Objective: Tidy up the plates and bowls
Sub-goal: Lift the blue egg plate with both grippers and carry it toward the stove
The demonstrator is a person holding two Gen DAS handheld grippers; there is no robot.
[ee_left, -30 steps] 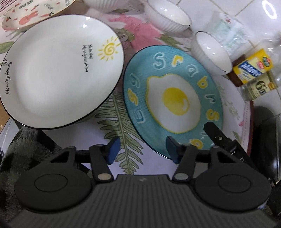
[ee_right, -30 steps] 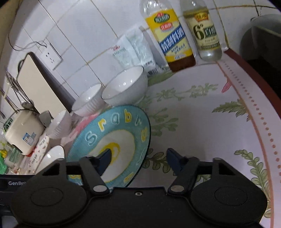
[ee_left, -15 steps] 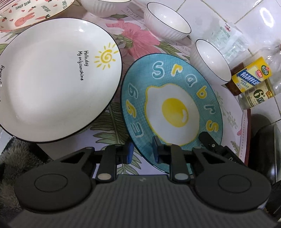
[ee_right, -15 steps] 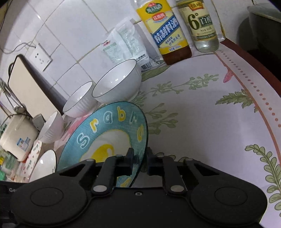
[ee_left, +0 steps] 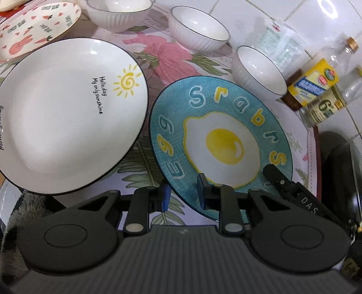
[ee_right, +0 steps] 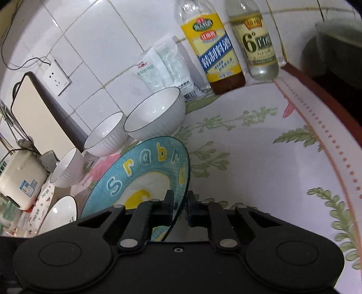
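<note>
A blue plate with a fried-egg picture (ee_left: 222, 144) is tilted up off the flowered tablecloth. My left gripper (ee_left: 183, 195) is shut on its near rim. My right gripper (ee_right: 179, 207) is shut on its right rim; the plate shows in the right wrist view (ee_right: 144, 167) too. A large white plate with a sun drawing (ee_left: 67, 113) lies to the left of the blue plate. Three white ribbed bowls (ee_left: 258, 67) (ee_left: 199, 30) (ee_left: 117, 11) stand along the back. A bunny-print plate (ee_left: 34, 29) is at the far left.
Two bottles (ee_right: 212, 49) (ee_right: 258, 43) and plastic bags (ee_right: 165, 63) stand against the tiled wall. A dark pot (ee_left: 339, 171) sits past the table's right edge. A cutting board (ee_right: 38, 119) and a rice cooker (ee_right: 20, 178) are at the left.
Both grippers closed on the blue plate's rim, the left from the front and the right from the right side. The plate has lifted and tilted.
</note>
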